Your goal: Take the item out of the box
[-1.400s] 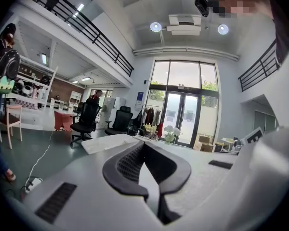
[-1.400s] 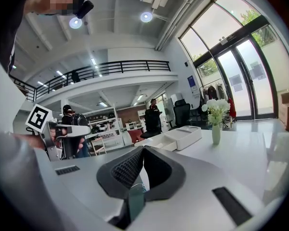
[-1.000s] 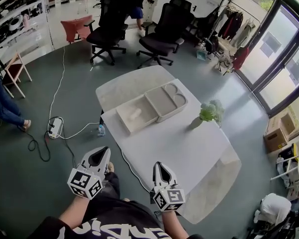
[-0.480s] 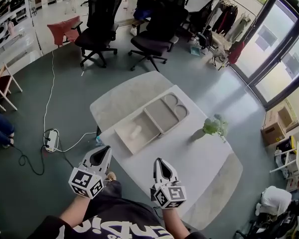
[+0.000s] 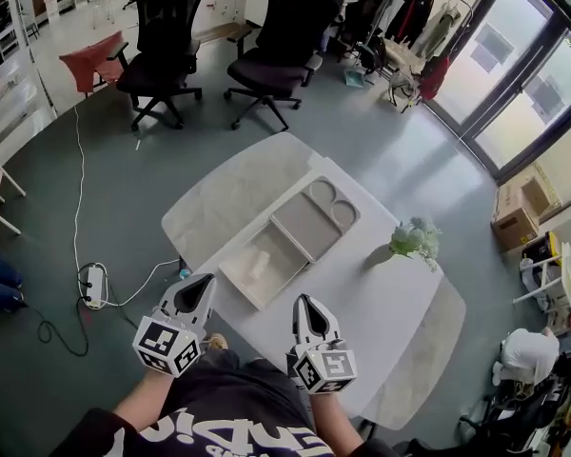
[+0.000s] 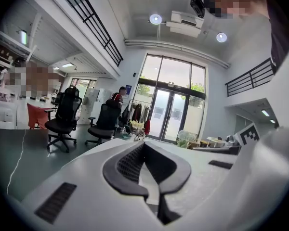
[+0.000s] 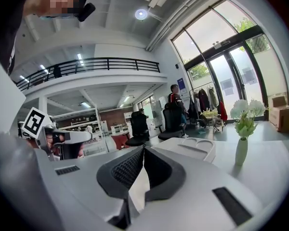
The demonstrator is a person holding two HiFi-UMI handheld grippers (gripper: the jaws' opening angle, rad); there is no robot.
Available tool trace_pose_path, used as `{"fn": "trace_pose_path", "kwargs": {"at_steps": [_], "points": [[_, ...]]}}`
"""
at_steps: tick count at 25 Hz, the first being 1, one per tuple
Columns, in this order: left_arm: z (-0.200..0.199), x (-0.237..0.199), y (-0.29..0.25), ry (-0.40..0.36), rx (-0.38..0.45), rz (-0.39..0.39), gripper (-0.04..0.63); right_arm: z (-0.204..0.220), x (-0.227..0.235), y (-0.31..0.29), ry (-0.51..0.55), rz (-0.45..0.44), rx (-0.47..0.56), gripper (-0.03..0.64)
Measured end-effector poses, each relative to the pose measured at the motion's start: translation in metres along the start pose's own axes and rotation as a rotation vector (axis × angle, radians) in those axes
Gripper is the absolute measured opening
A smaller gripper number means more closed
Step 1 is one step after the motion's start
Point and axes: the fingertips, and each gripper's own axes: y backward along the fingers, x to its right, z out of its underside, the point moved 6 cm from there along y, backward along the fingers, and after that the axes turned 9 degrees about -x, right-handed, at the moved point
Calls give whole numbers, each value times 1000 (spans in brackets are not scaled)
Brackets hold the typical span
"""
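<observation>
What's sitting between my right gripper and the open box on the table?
Nothing. In the head view, only bare white tabletop separates the right gripper from the box. The vase of flowers stands off to the right.

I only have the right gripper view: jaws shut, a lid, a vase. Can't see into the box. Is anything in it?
Observer: Yes. The head view shows the box open, with one pale item lying inside.
Operator: Left gripper state?
Observer: The left gripper has its jaws together, with nothing between them.
Operator: Is either one at the box?
Observer: No. In the head view the right gripper and the left one are by the near edge of the table. The box is ahead of them and neither touches it.
</observation>
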Motion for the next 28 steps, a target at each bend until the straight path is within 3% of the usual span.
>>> {"fn": "trace_pose_path", "kwargs": {"at_steps": [15, 23, 28], "points": [[1, -1, -23, 29, -7, -3, 9, -13, 15, -11, 44, -38, 18, 53], [0, 3, -30, 28, -7, -9, 9, -7, 22, -20, 28, -75, -16, 225], [-1, 1, -31, 30, -8, -13, 9, -5, 23, -31, 27, -91, -62, 230]]}}
